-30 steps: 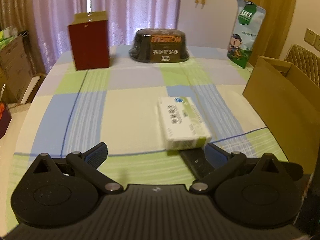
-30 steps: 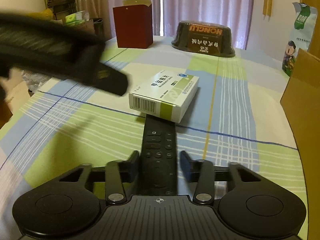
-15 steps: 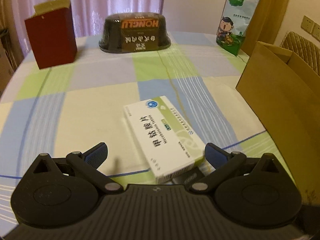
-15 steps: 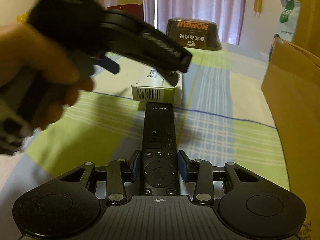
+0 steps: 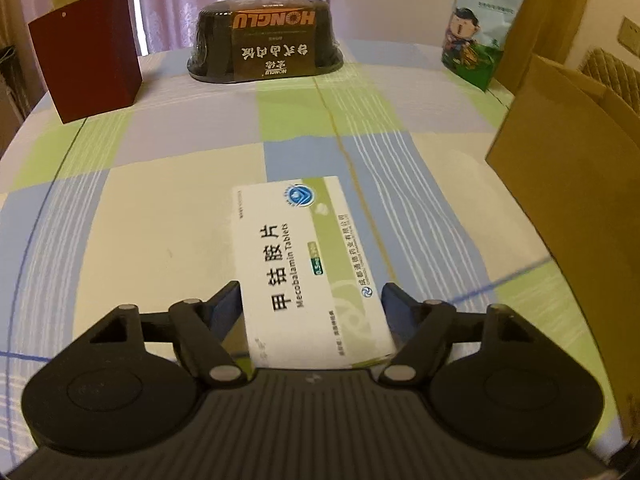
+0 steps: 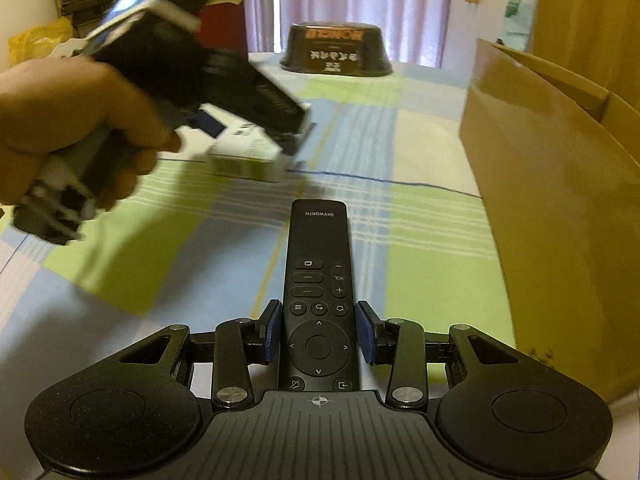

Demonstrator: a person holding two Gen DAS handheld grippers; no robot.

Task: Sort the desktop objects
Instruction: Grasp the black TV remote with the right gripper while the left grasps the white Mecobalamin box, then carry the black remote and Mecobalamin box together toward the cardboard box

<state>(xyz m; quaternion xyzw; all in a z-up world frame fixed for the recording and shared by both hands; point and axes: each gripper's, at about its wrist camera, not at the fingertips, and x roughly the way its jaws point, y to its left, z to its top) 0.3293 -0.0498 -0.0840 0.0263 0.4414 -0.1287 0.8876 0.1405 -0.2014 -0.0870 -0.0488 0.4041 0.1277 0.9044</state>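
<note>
Left wrist view: the left gripper [image 5: 312,304] straddles a white-and-green medicine box [image 5: 308,264] lying flat on the checked tablecloth [image 5: 160,216]. Both blue-padded fingers [image 5: 228,308] sit just beside the box's long edges; whether the pads press on the cardboard or stand slightly off cannot be told. The box's near end runs under the gripper body. Beyond it, at the far side of the table, stand a dark red carton [image 5: 88,52] to the left, a black wrapped food tub [image 5: 266,40] in the middle, and a green-and-white snack bag [image 5: 478,28] to the right. An open cardboard box [image 5: 568,184] occupies the right edge.

Right wrist view: the right gripper [image 6: 319,332] holds a black remote control [image 6: 318,288] lengthwise, its fingers clamped against both sides at the button section. The remote points away from the camera, and whether it is lifted clear of the cloth cannot be told. Ahead and to the left, a person's hand [image 6: 76,124] grips the handle of the left gripper, which is blurred, over the medicine box. The cardboard box stands close on the right.
</note>
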